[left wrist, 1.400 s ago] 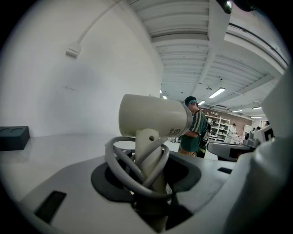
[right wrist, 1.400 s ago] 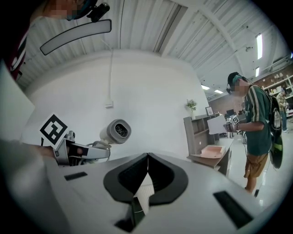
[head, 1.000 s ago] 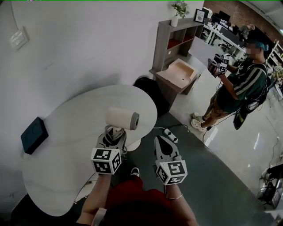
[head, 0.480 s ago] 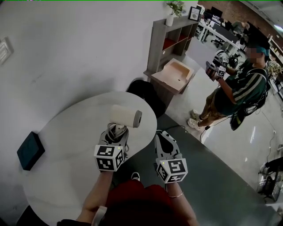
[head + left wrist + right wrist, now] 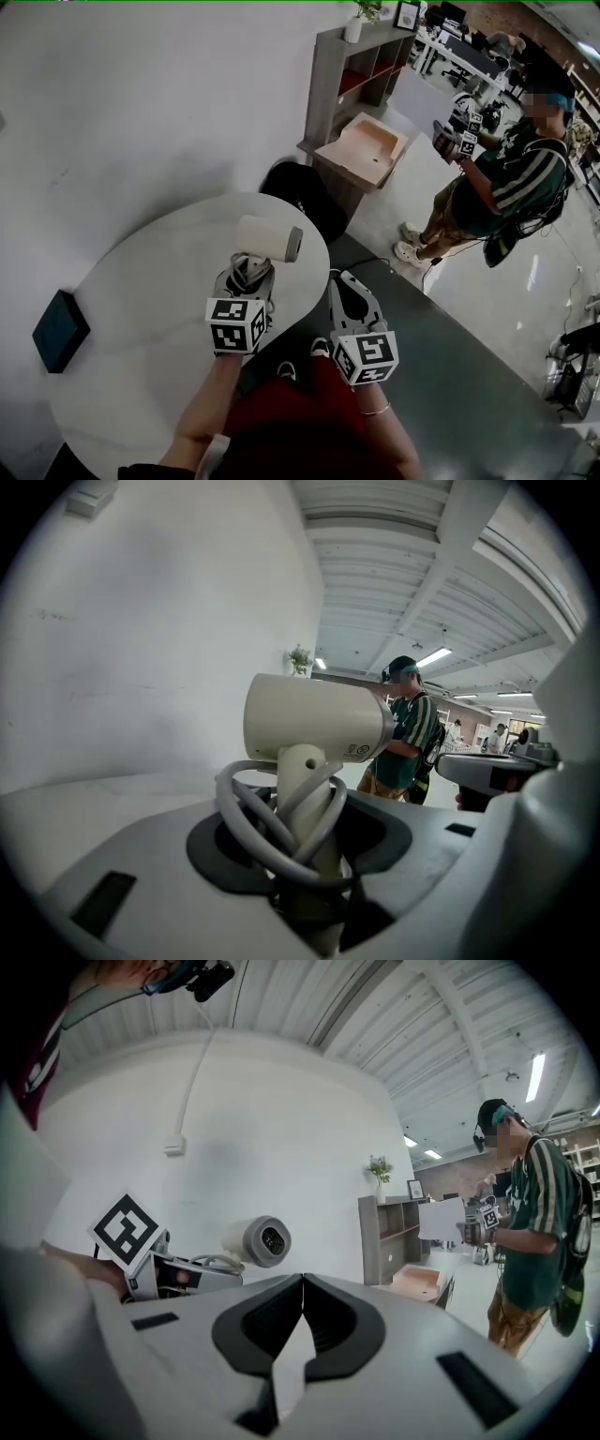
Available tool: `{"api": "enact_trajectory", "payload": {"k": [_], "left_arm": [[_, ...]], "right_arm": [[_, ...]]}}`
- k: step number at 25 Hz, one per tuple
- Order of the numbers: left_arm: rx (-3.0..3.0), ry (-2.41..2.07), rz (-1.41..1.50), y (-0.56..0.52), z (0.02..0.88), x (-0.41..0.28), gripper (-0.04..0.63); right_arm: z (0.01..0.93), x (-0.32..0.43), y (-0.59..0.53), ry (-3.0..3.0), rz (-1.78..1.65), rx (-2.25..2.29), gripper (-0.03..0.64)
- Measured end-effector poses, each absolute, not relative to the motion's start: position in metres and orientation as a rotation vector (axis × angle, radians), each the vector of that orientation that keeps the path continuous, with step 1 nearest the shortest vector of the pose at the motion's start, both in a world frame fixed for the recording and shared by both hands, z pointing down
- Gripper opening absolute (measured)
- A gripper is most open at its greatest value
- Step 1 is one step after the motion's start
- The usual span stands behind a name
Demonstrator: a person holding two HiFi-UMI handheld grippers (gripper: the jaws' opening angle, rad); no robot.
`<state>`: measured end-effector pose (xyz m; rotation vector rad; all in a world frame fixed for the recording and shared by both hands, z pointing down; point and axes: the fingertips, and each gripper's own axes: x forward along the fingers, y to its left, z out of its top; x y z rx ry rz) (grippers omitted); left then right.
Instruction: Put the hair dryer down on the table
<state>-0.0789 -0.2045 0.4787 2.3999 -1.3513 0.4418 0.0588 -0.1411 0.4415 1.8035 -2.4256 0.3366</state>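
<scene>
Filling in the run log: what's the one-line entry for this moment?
left gripper: shut on hair dryer by its handle | right gripper: shut, empty | hair dryer: upright over table, not yet down

Open-plan office: rows of desks (image 5: 469, 58) at the back, grey shelf unit (image 5: 349, 75) with potted plant (image 5: 357, 11), white table (image 5: 141, 309), strip-lit ceiling (image 5: 403, 555).

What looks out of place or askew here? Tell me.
Nothing is spilled or damaged. One oddity: the dryer has its cord looped loosely round its handle, and the left gripper clamps handle and cord together, with the dryer upright over the table.
</scene>
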Motion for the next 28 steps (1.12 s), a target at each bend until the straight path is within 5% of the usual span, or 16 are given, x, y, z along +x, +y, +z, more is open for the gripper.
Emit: {"api": "enact_trajectory", "payload": {"k": [28], "left_arm": [[2.144, -1.503, 0.63, -0.291, 0.554, -0.058, 0.206]], "right_arm": [[0.478, 0.075, -0.254, -2.55, 0.42, 1.477, 0.014]]}}
